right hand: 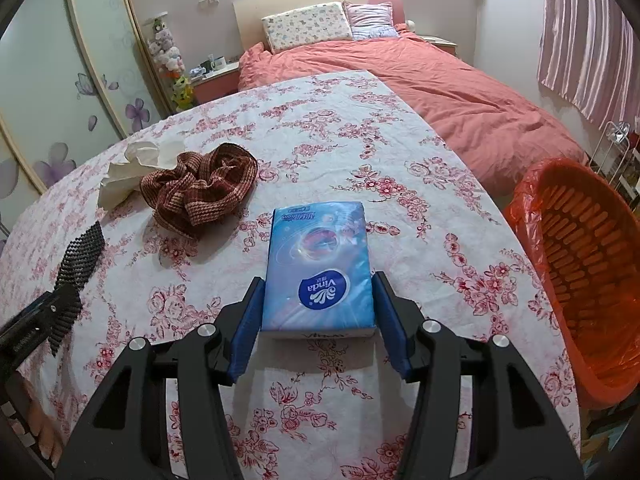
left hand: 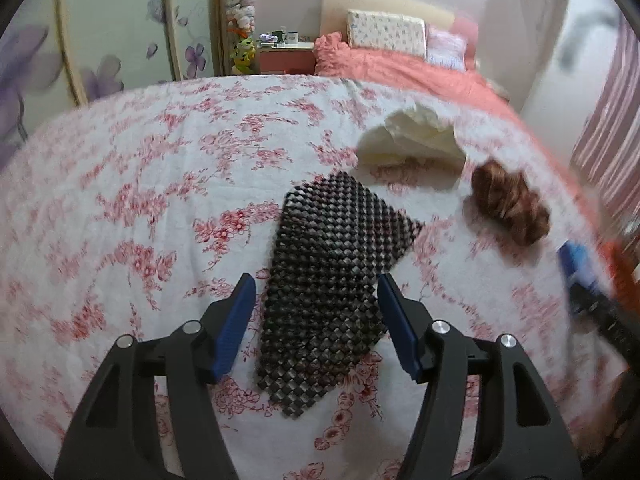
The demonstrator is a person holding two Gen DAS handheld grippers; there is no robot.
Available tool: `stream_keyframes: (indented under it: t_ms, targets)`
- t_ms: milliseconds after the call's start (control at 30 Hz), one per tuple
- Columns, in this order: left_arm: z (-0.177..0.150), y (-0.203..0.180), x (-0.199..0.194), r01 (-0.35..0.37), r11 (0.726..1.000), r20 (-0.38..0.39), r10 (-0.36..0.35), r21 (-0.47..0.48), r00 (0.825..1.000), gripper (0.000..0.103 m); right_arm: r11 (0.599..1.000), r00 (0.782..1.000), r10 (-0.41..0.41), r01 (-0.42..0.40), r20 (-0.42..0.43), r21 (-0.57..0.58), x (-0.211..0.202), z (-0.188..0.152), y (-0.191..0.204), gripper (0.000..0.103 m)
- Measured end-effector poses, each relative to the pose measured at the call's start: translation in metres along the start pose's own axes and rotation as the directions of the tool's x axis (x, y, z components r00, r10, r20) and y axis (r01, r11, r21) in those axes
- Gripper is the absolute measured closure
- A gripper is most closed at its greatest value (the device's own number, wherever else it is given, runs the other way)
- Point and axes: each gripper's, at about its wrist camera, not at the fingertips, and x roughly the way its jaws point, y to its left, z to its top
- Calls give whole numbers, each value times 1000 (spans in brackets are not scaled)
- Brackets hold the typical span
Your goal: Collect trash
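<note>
A black mesh mat piece (left hand: 332,264) lies flat on the floral tablecloth (left hand: 140,200), its near end between the fingers of my left gripper (left hand: 316,300). The gripper is open, and the left pad stands clear of the mat. Beyond the mat sit a crumpled white tissue (left hand: 412,136) and a brown knitted fabric bundle (left hand: 508,204). In the right wrist view a blue tissue pack (right hand: 320,264) rests on the table. My right gripper (right hand: 318,304) is closed against its two long sides. The tissue (right hand: 132,172), bundle (right hand: 200,192) and mat (right hand: 80,258) lie to the left.
An orange basket lined with a red bag (right hand: 580,280) stands off the table's right edge. A bed with a coral cover (right hand: 440,92) is behind the table, a wardrobe with flower doors (right hand: 40,100) to the left. A striped curtain (right hand: 580,40) hangs at right.
</note>
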Motion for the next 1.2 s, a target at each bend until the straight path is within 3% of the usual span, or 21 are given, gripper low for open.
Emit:
stream_keyframes:
  t_ms: [100, 267, 333, 500, 800, 1200]
  targets:
    - [1, -9, 1, -3, 999, 4, 3, 42, 1000, 50, 1000, 1000, -9, 9, 0, -10, -2, -1, 0, 49]
    - [0, -20, -2, 45, 995, 11, -46, 90, 999, 87, 1000, 1000, 27, -27, 10, 10, -4, -2, -7, 52]
    - [-1, -22, -3, 55, 994, 13, -57, 94, 998, 90, 999, 999, 37, -37, 23, 13, -9, -4, -10, 52]
    - [-3, -18, -12, 114, 992, 24, -116, 50, 993, 91, 999, 998, 49, -50, 51, 18, -23, -7, -21, 53]
    - [6, -41, -62, 172, 981, 122, -182, 90, 976, 91, 995, 982, 86, -94, 171, 40, -74, 1, -43, 52]
    - [10, -119, -127, 321, 925, 195, -360, 204, 912, 91, 993, 949, 36, -68, 312, 94, -125, 1, -91, 52]
